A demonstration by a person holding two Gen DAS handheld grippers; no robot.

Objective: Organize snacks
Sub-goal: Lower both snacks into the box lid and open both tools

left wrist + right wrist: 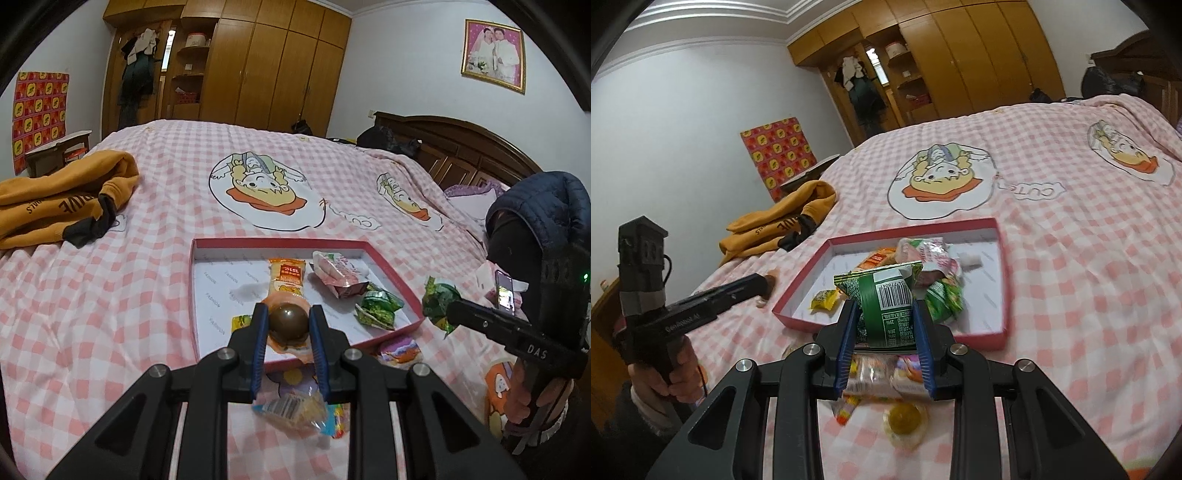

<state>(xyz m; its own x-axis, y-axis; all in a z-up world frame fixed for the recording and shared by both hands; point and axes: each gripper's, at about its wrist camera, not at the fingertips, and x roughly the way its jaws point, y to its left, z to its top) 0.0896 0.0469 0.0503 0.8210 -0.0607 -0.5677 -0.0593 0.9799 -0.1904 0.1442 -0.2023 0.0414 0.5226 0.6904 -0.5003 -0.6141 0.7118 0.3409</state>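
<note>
A shallow red box [280,242] [912,226] lies on the bed and holds an orange packet [287,278], a pink-white packet [334,273] [925,254], a green packet [376,308] [945,299] and a small yellow one [824,297]. My left gripper [288,323] is shut on a brown egg in clear wrap [287,325], above the box's near edge. My right gripper [884,317] is shut on a green snack bag [886,304] [437,301], just before the box's near rim. More loose snacks [295,408] [879,376] lie on the bed under the grippers, among them a wrapped egg [905,419].
The bed has a pink checked cover [166,192] [1071,229]. An orange hoodie [62,199] [779,221] lies at the left. Far behind stand a wooden wardrobe [258,62] and headboard [454,147]. A person's hands [679,373] [524,395] hold the gripper handles.
</note>
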